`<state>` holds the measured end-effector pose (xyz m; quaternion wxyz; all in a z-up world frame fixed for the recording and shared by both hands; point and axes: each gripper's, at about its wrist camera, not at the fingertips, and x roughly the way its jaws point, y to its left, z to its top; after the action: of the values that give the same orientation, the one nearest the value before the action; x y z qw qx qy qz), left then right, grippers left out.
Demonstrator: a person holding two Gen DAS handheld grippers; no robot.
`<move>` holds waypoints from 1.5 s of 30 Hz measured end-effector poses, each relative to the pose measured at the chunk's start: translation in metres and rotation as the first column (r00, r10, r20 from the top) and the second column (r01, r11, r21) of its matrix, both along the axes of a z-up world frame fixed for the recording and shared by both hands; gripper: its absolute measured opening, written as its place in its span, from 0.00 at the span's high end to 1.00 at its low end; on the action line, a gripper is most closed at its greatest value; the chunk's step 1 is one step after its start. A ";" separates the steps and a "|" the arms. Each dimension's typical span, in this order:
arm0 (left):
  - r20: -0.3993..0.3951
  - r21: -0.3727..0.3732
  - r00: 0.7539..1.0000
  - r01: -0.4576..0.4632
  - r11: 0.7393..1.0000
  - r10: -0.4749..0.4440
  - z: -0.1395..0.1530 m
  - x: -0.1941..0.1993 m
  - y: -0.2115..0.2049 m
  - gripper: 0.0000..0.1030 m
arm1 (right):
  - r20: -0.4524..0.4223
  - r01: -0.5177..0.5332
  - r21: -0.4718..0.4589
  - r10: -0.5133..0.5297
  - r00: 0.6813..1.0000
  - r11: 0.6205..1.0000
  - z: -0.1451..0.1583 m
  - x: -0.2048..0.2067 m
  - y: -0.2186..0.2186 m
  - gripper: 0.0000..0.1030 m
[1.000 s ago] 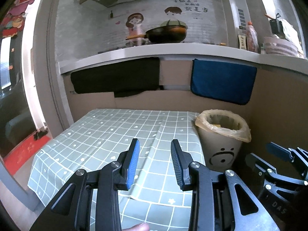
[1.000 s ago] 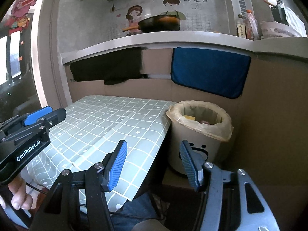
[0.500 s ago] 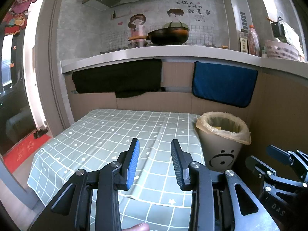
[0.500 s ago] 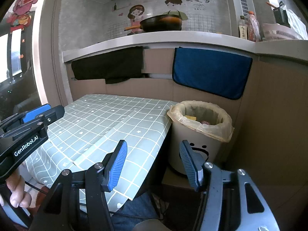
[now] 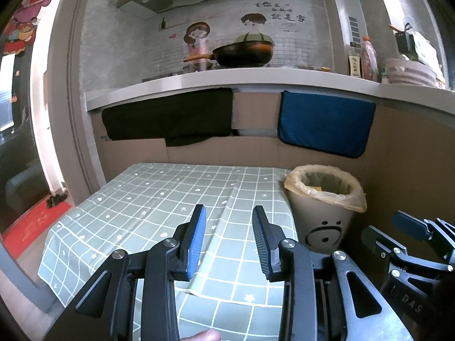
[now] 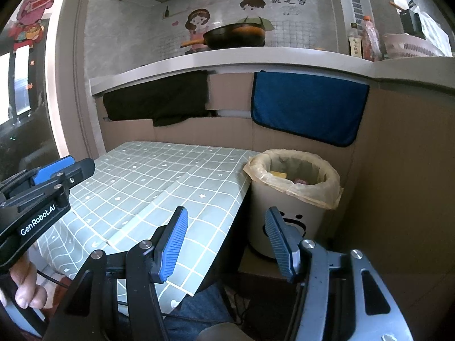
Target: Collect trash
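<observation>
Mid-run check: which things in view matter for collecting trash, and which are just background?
Job: trash bin with liner, scraps inside; left gripper and right gripper, both open and holding nothing.

Background: checked tablecloth, blue towel, black cloth, pan, bottles.

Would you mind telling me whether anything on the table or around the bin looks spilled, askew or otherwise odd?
Nothing looks spilled or damaged. The checked tablecloth has only a raised crease down its middle. The trash bin stands upright beside the table, its liner folded over the rim, with scraps inside. Both tongs, left and right, are open and hold nothing.
</observation>
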<state>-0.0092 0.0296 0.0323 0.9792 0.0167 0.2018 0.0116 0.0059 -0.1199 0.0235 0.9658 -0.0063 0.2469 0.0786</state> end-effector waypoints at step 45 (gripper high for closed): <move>-0.011 -0.019 1.000 0.013 1.000 -0.013 -0.007 0.002 -0.007 0.66 | -0.018 0.015 -0.003 -0.015 1.000 1.000 -0.003 0.000 -0.002 0.47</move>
<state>-0.0069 0.0231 0.0256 0.9782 0.0088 0.2073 0.0032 0.0060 -0.1218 0.0205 0.9641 -0.0051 0.2557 0.0713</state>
